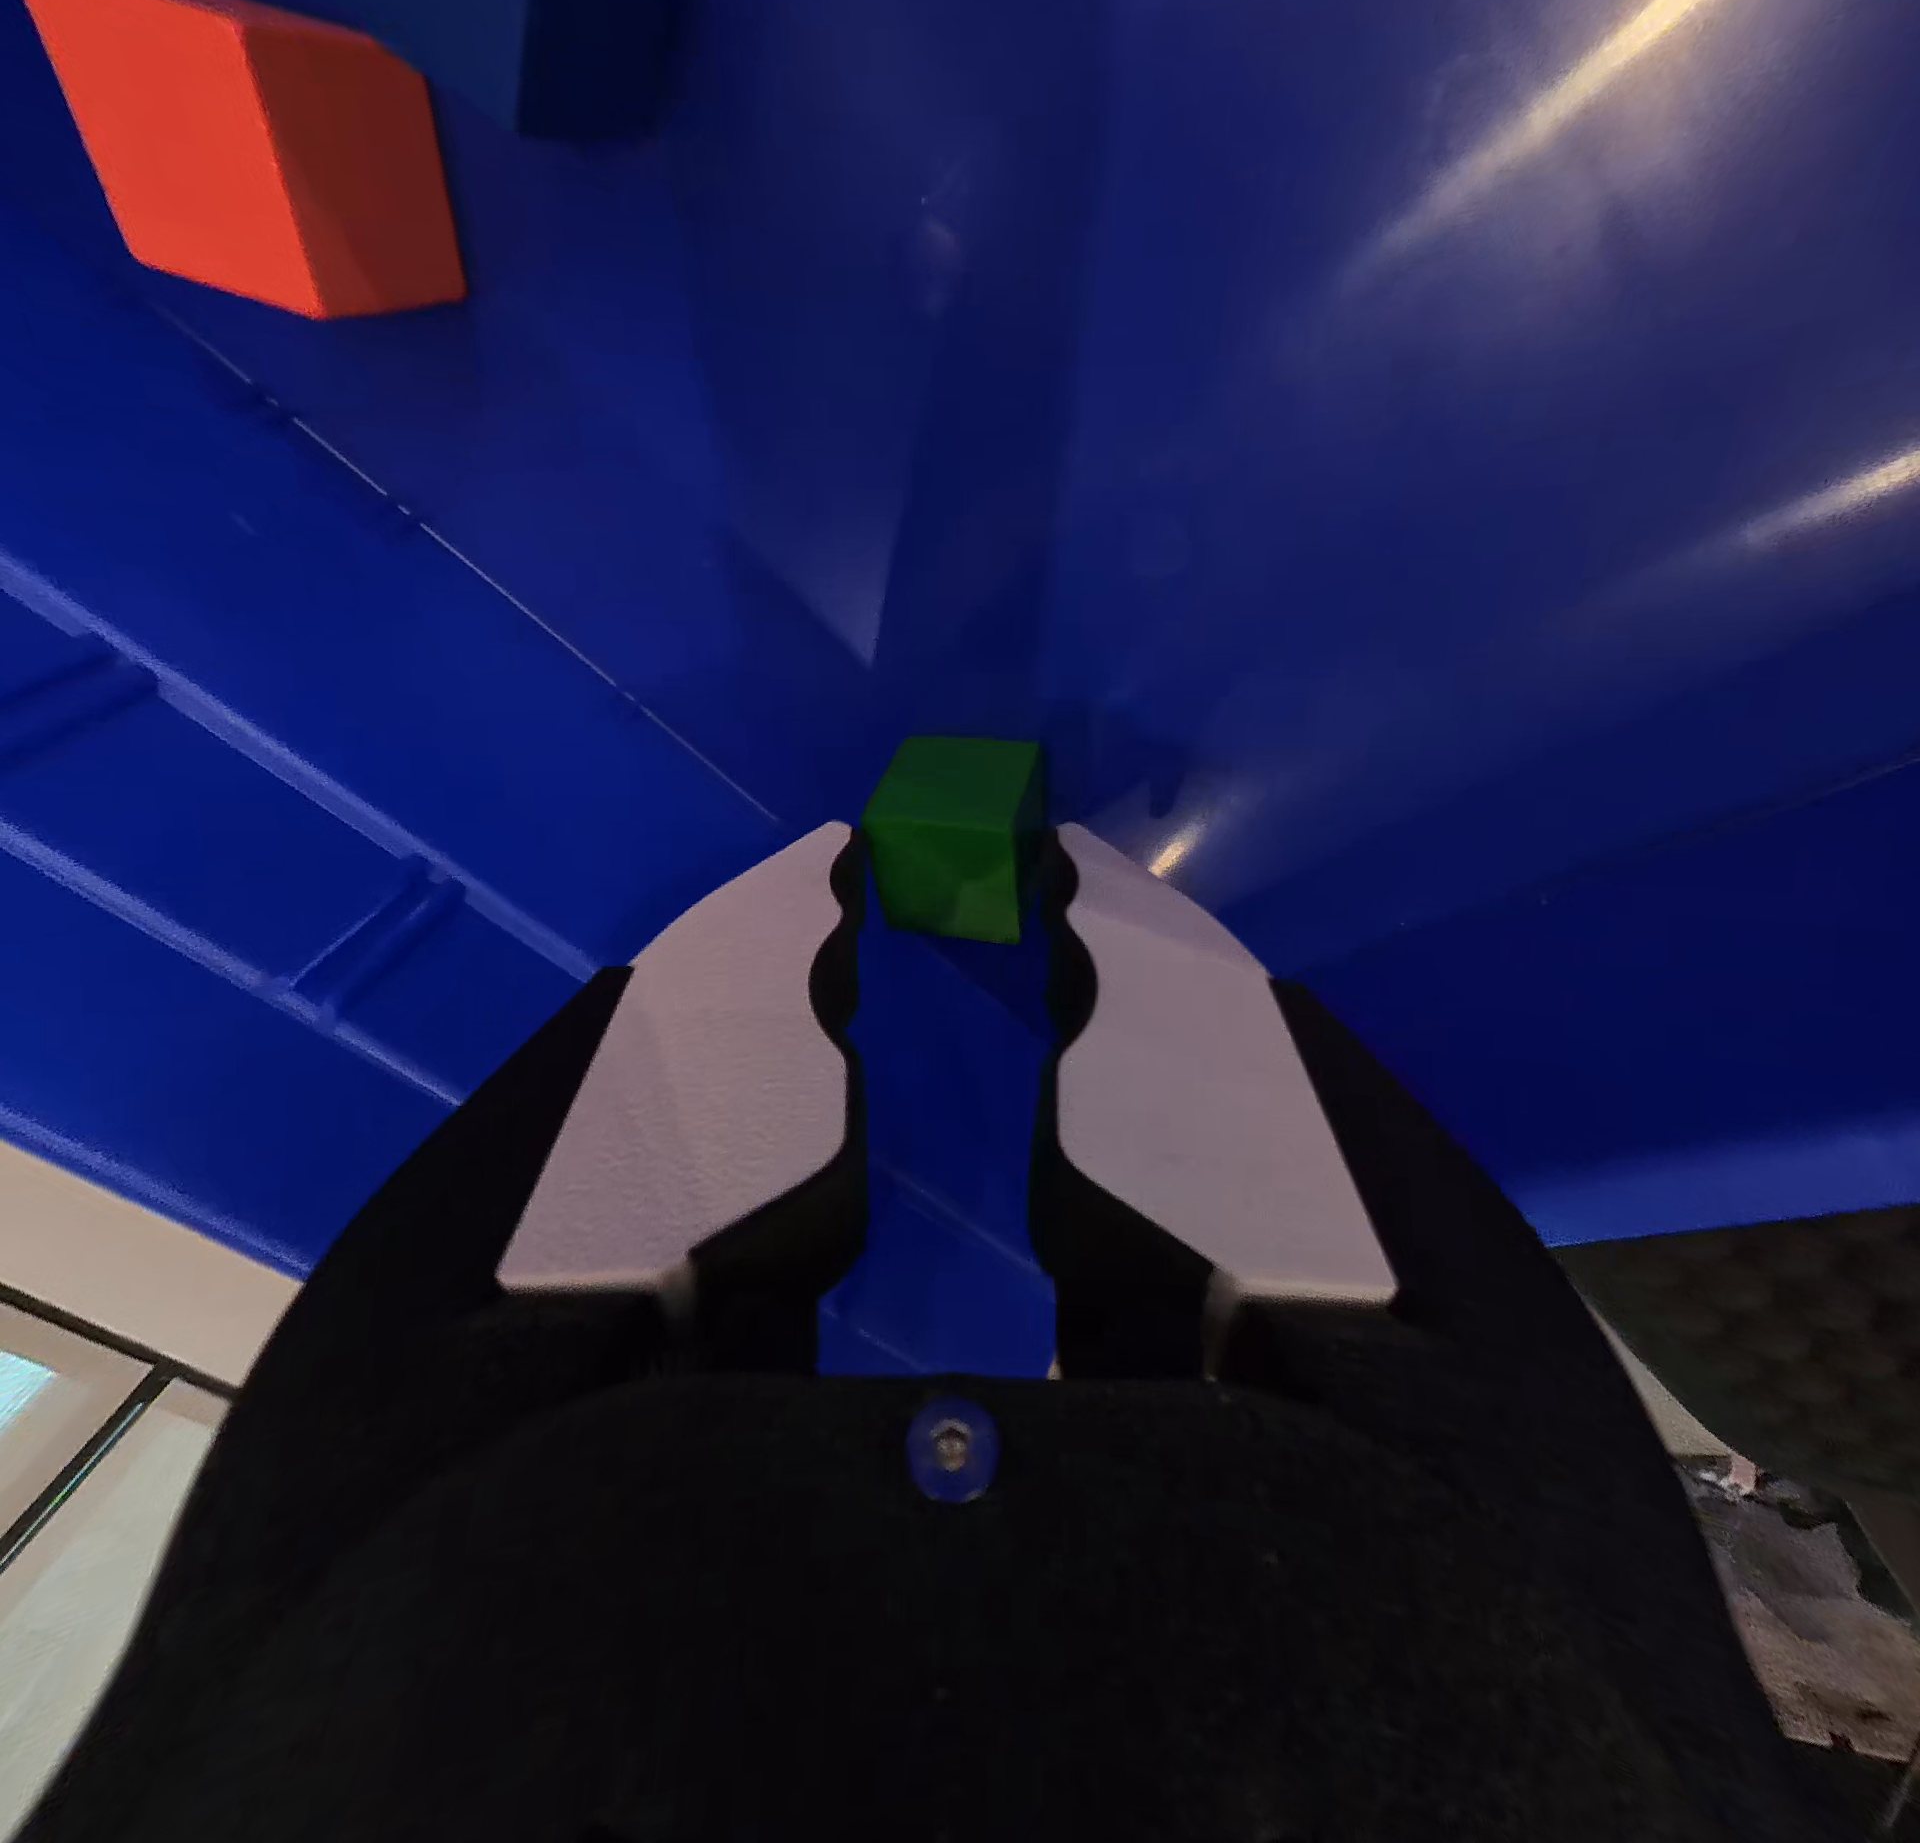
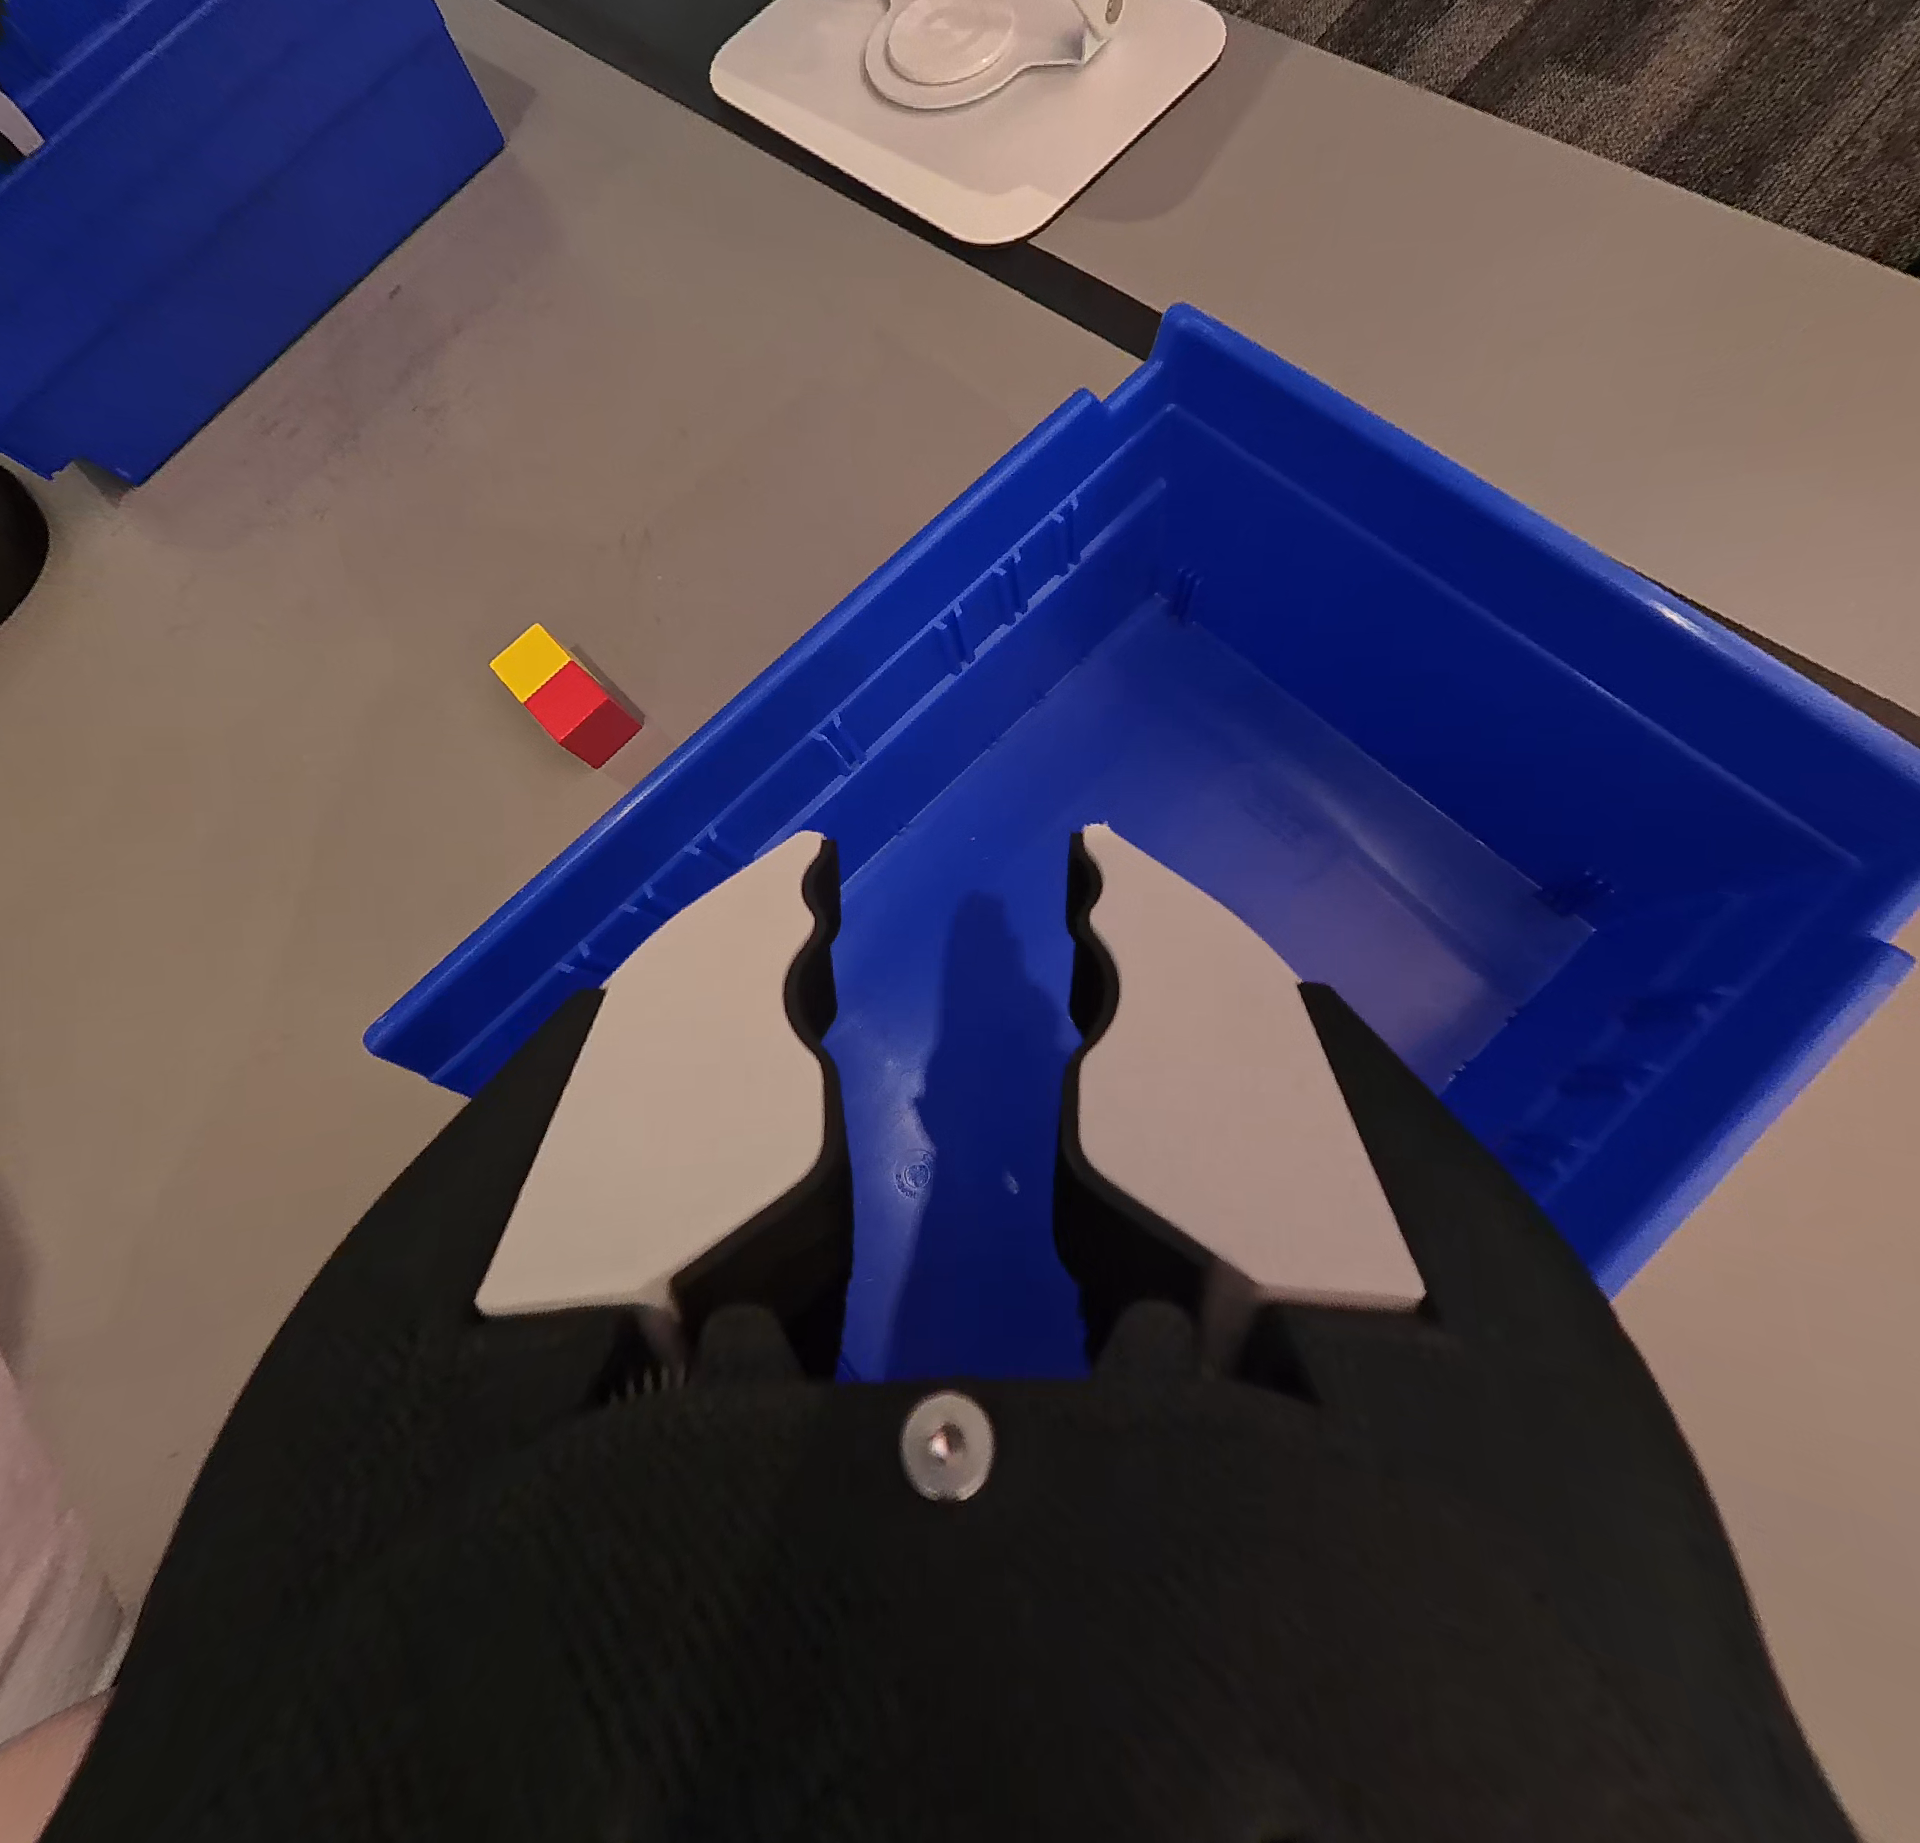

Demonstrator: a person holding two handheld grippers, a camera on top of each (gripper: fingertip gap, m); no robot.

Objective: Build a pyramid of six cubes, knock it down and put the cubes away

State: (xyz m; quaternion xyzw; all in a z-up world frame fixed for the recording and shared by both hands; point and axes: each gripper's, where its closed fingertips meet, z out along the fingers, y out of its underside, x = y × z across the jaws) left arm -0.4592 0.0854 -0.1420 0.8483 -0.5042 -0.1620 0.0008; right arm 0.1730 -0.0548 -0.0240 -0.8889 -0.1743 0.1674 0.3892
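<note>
Left wrist view first: no readable writing or brand anywhere I can make out. My left gripper is inside a blue bin, fingers part-way open with a green cube sitting right between the tips; can't tell if the pads actually touch it or if it's just resting on the bin floor. An orange-red cube lies in the bin up at 10 o'clock, and a dark blue cube is near 11, just beside it. Grey carpet shows at 4 o'clock.

Right wrist view: there's a small moulded round stamp on the bin floor, too tiny to read. My right gripper hangs over a second blue bin, fingers spread fairly wide, holding nothing. Out on the grey table, at 10 o'clock, a yellow cube and a red cube sit touching, just beside the bin's wall. Another blue bin is at 11, a white stand base at 12, with dark carpet behind it.
</note>
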